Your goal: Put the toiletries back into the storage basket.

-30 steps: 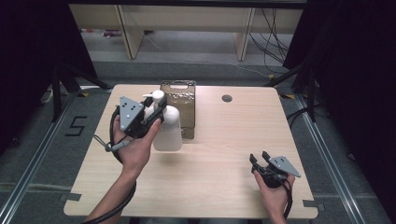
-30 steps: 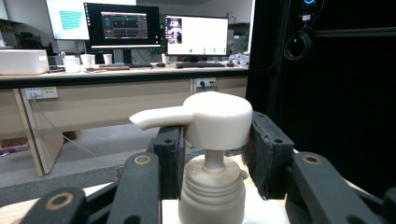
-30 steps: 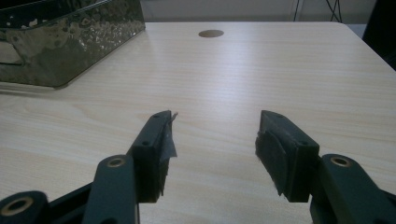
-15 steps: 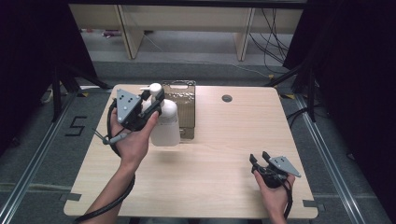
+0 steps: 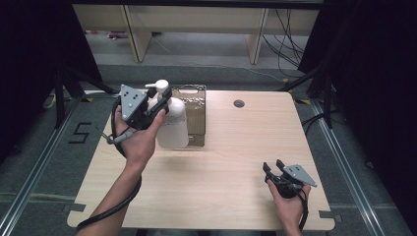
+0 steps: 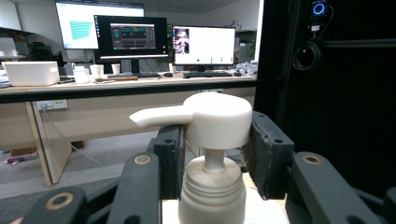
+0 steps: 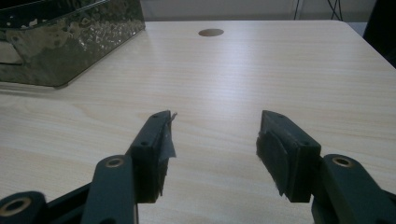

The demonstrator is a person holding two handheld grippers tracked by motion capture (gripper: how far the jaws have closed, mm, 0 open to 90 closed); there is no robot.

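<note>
Shifted slightly left since the earlier frame, the pump bottle point(image 5: 172, 123) is pinched at its pump head by the left tongs point(image 5: 160, 101), beside the tray point(image 5: 196, 115). Right tongs point(image 5: 273, 168) are spread above the surface point(image 5: 221, 162).

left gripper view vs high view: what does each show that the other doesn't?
Left gripper view alone: computer monitors on a desk behind, and the black pads pressing both sides of the pump head.

High view alone: the light wooden table, the dark glass tray behind the bottle, the right hand-held gripper open and empty at the near right.

Both: the white plastic pump bottle, clamped at its pump by the left hand-held gripper.
</note>
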